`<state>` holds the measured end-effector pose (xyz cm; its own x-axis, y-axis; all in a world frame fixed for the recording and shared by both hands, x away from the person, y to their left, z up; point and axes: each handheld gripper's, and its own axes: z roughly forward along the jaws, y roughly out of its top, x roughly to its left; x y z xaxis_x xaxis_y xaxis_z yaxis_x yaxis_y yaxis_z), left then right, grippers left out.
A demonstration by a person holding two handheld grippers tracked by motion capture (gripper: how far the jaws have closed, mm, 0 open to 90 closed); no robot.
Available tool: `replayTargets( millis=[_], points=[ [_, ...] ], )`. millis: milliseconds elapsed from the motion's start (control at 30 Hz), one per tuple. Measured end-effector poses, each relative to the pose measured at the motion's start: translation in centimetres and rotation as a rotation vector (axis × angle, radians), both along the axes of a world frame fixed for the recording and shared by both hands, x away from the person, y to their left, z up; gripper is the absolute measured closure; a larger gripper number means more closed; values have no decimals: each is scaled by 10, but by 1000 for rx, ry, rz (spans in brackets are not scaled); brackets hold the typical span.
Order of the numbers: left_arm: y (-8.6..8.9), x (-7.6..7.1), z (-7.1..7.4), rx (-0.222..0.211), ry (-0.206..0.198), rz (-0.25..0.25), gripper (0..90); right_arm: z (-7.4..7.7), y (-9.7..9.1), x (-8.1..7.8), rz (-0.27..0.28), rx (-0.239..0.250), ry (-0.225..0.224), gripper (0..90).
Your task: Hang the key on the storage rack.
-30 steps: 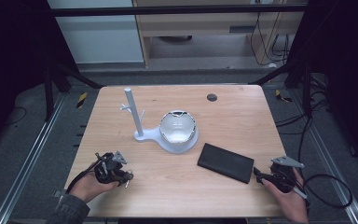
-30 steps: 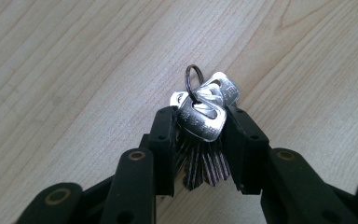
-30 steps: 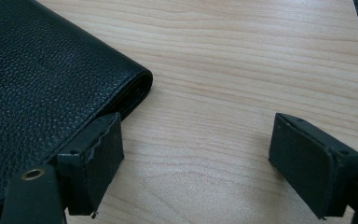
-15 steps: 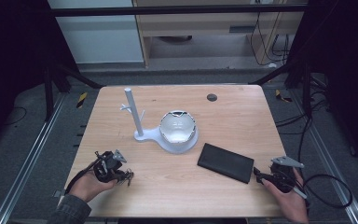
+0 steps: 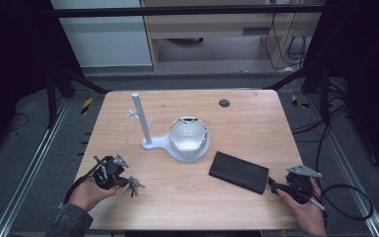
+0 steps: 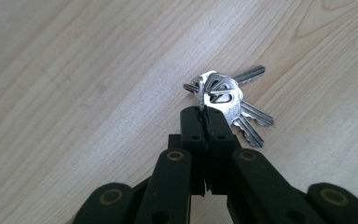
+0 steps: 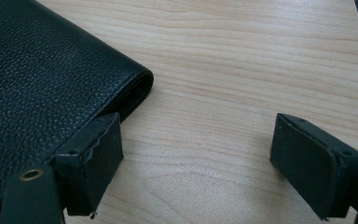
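1. Left gripper view showed the left gripper (image 6: pixel 204 112) clenched on the keys (image 6: pixel 223 95); its jaws had just been closing, and the pads pinched one key head or the ring, I could not tell which.
2. The keys lay on the table (image 5: pixel 187 197) near its front left corner, with the blades spread out flat on the wood beyond the jaw tips. In the high view the bunch (image 5: pixel 134 185) was just beside the left gripper (image 5: pixel 121 181).
3. To do this step well, I judged that the grip should be tested first by a small lift, because the pinch looked thin and sat at the edge of the bunch.
4. The lift should be slow and straight up, so that the loose keys hang down and do not swing.
5. If the keys are meant for the white stand (image 5: pixel 140 118) with small hooks behind, the ring must stay free and not be covered by the pads.
6. The right gripper (image 5: pixel 276 186) was released, with jaws wide apart. One jaw stood just beside the corner of the black wallet (image 7: pixel 42 70), whether touching I could not tell.
7. It should wait there and hold nothing, so the wallet (image 5: pixel 239 171) does not slide.
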<state>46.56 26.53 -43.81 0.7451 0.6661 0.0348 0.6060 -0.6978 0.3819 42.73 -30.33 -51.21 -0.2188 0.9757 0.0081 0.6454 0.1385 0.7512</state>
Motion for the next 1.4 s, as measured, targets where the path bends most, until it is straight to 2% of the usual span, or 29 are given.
replayTargets(
  millis=[133, 233, 433, 467, 500, 533, 567, 600, 633, 700, 833, 933, 1267, 1400],
  points=[
    [1, 2, 27, -14, -28, -8, 881, 0, 0, 0, -1, 4, 2, 170],
    [2, 7, 50, -3, -63, 2, 881, 0, 0, 0, -1, 2, 1, 170],
    [5, 25, 97, -7, -126, 34, 881, 0, 0, 0, -5, 0, 2, 169],
    [5, 25, 97, -7, -126, 34, 881, 0, 0, 0, -5, 0, 2, 169],
    [6, 32, 111, -2, -144, 43, 881, 0, 0, -1, -10, 4, 3, 168],
    [6, 32, 111, -2, -144, 43, 881, 0, 0, -1, -10, 4, 3, 168],
    [8, 38, 124, 3, -161, 56, 882, 0, 0, -1, -9, 3, 3, 168],
    [8, 41, 130, 0, -165, 62, 882, 0, 0, -1, -8, 3, 3, 168],
    [8, 41, 130, 0, -165, 62, 882, 0, 0, -1, -8, 3, 3, 168],
    [8, 48, 146, 5, -180, 73, 882, 0, 0, -1, -8, 4, 3, 165],
    [4, 54, 157, 10, -186, 82, 882, 0, -1, 0, -6, -3, 3, 159],
    [0, 59, 163, 15, -215, 77, 883, 0, -1, 0, -3, -3, 2, 158],
    [-10, 68, 177, 25, -215, 78, 883, 0, -1, 0, -3, -8, 3, 155],
    [-9, 72, 180, 8, -221, 90, 883, 0, -1, 0, -2, -8, 3, 155]
  ],
)
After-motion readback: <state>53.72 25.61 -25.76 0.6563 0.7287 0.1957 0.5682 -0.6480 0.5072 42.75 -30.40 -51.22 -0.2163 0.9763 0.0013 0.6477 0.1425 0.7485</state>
